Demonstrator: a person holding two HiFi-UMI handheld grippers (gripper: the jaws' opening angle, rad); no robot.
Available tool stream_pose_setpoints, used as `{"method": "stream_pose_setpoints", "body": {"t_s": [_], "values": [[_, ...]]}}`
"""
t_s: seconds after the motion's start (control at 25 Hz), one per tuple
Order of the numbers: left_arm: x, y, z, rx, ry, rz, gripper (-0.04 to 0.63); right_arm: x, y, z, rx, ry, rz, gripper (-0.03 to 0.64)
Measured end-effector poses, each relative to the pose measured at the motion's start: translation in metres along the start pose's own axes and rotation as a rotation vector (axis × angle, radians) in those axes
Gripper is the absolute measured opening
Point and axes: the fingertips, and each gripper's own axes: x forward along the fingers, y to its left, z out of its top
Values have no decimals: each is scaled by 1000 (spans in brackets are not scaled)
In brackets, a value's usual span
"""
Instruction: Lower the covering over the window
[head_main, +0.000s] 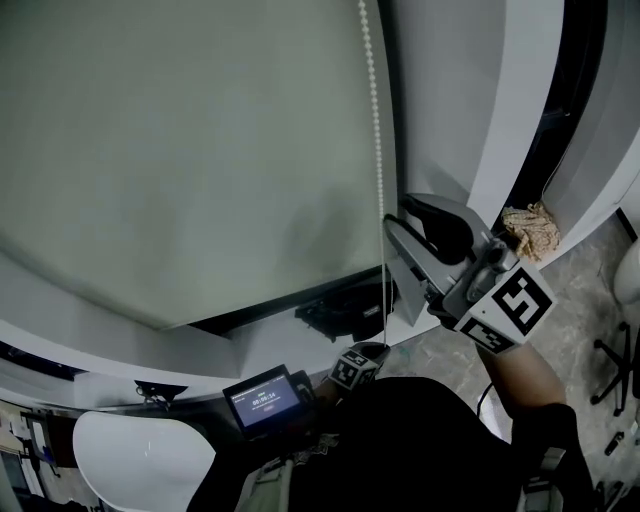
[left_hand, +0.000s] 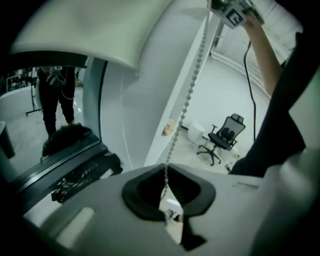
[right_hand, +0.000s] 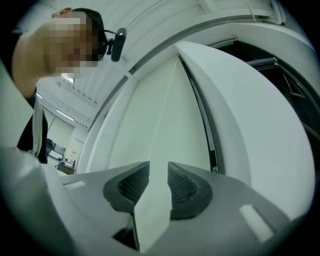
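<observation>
L gripper (left_hand: 167, 192) is low, jaws pressed together on the bead chain (left_hand: 186, 100), which runs taut up and away from its tips toward the R gripper (head_main: 398, 212). In head view the L gripper's marker cube sits beneath the chain's lower end, close to the person's chest. R gripper is well above the L one, jaws spread w/ nothing between the pads. The chain hangs just left of its tips; can't tell if it touches. The roller blind (head_main: 180, 150) spreads to the left of the R gripper, bottom edge below the R tips and above the L gripper, w/ a dark strip of window (head_main: 260, 315) uncovered under it. Office chair (left_hand: 226, 134) stands on the floor beyond the L jaws, right of the chain
</observation>
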Motion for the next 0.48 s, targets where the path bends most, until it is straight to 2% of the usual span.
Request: {"method": "stream_pose_setpoints", "body": {"t_s": [0.12, 0.24, 0.4, 0.48], "values": [[3, -9, -17, 42, 35, -17, 14, 24, -10, 58, 35, -75, 20, 115], [0, -10, -18, 9, 19, -29, 15, 41, -9, 96, 82, -116, 80, 117], [-4, 0, -22, -46, 1, -25, 15, 53, 3, 116, 118, -157, 176, 128], [-5, 3, -21, -48, 1, -23, 15, 61, 1, 117, 100, -140, 164, 149]]}}
